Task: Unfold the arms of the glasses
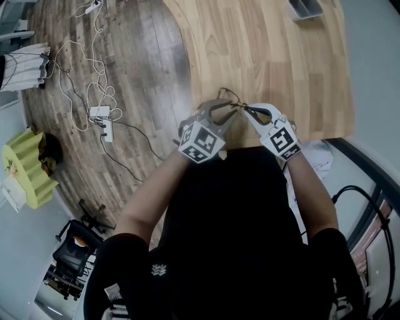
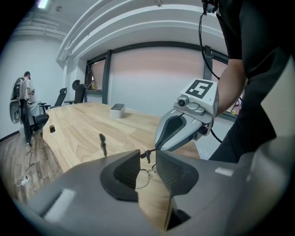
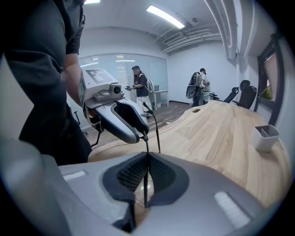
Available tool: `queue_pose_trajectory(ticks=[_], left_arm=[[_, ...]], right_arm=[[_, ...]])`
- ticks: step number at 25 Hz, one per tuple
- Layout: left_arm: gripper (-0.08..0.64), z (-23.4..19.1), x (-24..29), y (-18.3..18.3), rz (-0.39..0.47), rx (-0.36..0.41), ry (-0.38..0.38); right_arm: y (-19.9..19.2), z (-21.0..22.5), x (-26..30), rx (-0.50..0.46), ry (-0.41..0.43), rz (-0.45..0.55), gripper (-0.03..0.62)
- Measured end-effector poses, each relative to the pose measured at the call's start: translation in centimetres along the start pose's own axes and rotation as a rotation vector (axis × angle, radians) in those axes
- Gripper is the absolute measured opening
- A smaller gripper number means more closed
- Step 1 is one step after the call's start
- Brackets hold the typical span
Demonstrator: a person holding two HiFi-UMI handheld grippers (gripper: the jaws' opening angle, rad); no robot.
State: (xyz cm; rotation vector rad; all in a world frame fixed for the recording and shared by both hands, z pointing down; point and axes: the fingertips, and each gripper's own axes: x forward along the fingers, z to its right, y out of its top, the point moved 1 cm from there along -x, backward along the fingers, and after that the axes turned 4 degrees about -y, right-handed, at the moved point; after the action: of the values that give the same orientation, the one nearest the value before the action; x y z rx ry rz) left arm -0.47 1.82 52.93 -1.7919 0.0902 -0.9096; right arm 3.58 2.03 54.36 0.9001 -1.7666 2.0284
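Observation:
Thin wire-framed glasses [image 1: 236,106] hang between my two grippers just above the near edge of the wooden table [image 1: 281,56]. My right gripper [image 1: 253,111] [image 3: 146,159] is shut on one dark arm of the glasses [image 3: 146,184], which runs straight up through its pads. My left gripper [image 1: 224,112] [image 2: 147,161] stands open. The lens rim [image 2: 144,177] and hinge [image 2: 146,155] lie in its gap, and neither pad presses on them. The other arm [image 2: 103,144] sticks up free to the left. The two grippers' tips nearly meet at the frame.
A small grey bin [image 1: 305,7] [image 3: 266,137] stands at the far end of the table. Cables and a power strip [image 1: 100,115] lie on the wood floor to the left, near a yellow stool [image 1: 28,165]. People [image 3: 138,83] and office chairs [image 3: 244,94] are in the background.

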Motion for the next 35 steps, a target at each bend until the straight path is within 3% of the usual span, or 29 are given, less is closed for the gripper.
queue_pose_trajectory(ticks=[7,18,35], left_arm=[[0.121,0.6,0.6,-0.2,-0.012,-0.055,-0.021],[0.121,1.9,1.1,1.3,-0.005,-0.020,-0.071],[0.120,7.3,2.0,4.0,0.012,0.081,-0.203]], right_arm=[[-0.3,0.1,-0.5,0.026,-0.001,0.012,0.012],[-0.9,0.5,-1.1,0.078,-0.052,0.032,0.018],[-5.0,0.3,-4.6,0.189,-0.138,-0.031,0.032]])
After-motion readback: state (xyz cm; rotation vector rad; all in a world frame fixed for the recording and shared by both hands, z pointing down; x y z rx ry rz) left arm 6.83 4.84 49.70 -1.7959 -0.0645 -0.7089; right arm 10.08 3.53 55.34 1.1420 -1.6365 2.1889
